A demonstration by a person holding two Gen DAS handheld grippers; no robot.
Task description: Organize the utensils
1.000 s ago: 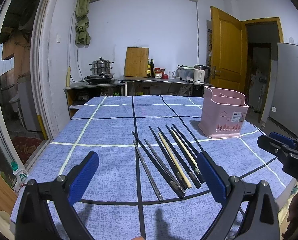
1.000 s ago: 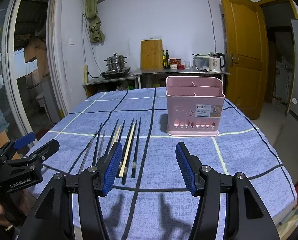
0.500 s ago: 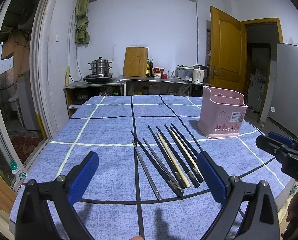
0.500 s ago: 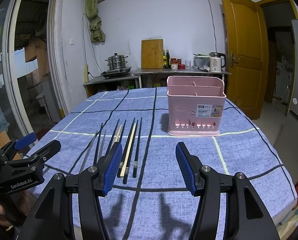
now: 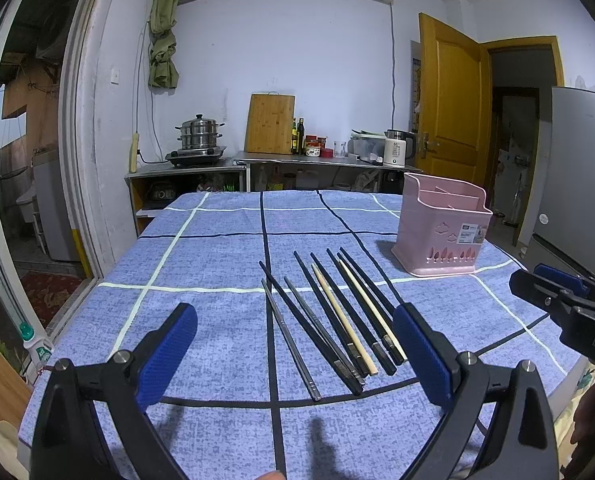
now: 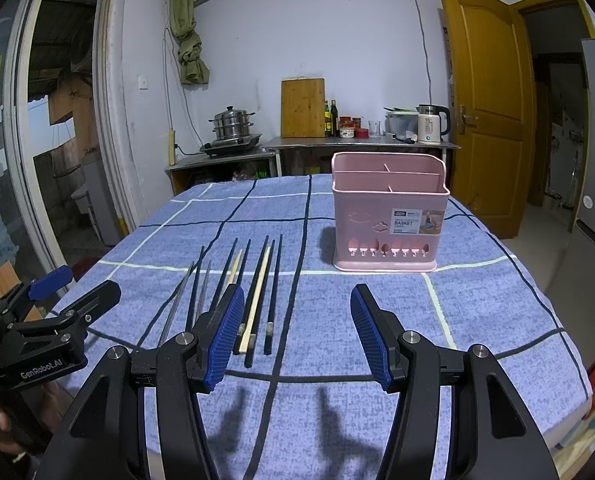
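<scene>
Both grippers, left [image 5: 295, 344] and right [image 6: 297, 330], drifted slightly toward chopsticks [image 5: 337, 316].

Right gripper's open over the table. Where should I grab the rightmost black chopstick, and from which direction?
Take the black chopstick near its thick near end, coming straight down from above with the right gripper, its open jaws straddling the stick crosswise. It lies flat on the cloth, pointing away, with bare cloth to its right but a neighbouring stick close on its left, so the left finger has little room.
</scene>
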